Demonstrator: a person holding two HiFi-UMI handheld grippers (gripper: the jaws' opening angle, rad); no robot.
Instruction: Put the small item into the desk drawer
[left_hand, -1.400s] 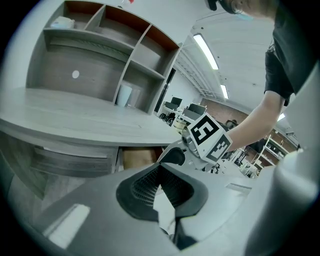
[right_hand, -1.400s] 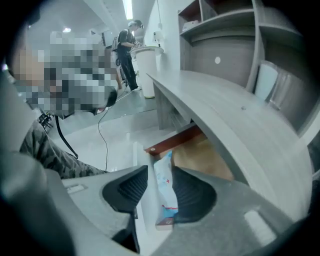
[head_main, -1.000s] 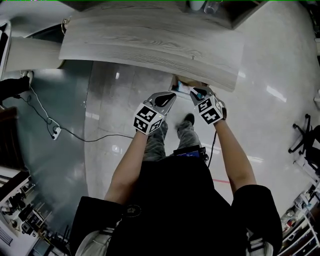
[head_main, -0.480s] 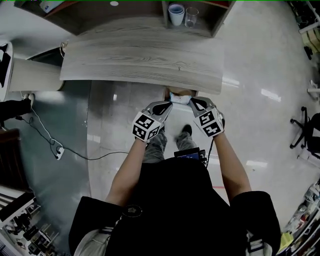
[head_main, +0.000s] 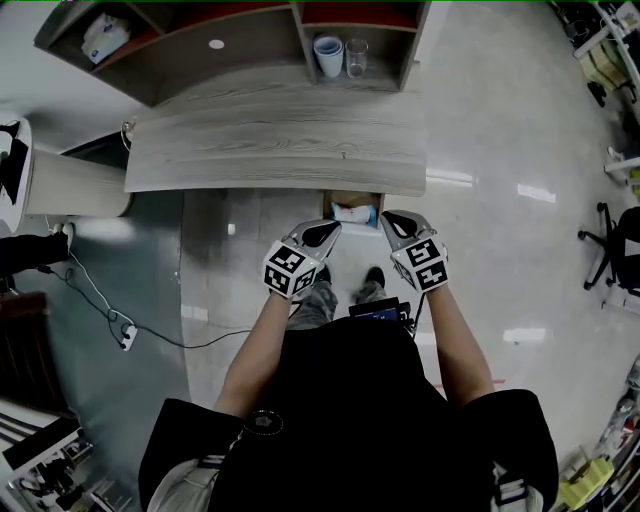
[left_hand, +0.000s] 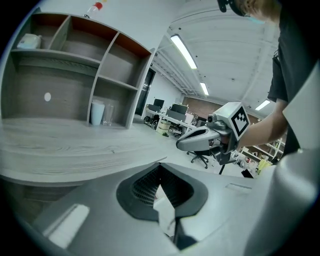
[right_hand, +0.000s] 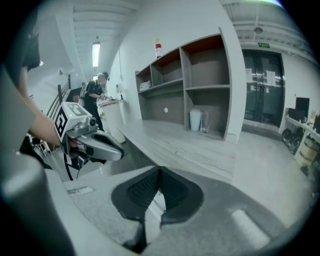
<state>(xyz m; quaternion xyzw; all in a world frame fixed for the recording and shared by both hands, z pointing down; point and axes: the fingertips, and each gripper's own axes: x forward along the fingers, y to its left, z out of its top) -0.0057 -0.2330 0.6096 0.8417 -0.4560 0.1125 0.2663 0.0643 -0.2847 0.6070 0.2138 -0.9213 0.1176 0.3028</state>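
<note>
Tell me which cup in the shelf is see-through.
The clear glass, on the right in the head view; the cup beside it is opaque white.

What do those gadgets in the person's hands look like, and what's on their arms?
The left tool and right tool match: smooth pale grey shells tapering to a beak, dark ribbed pads inside, and a white cube printed with black square markers at the back. The person wears a black short-sleeved top.

Open drawer (head_main: 353, 197) under the desk (head_main: 270, 150) near edge; shelf unit (head_main: 240, 40) behind, cups (head_main: 328, 55) inside.
</note>
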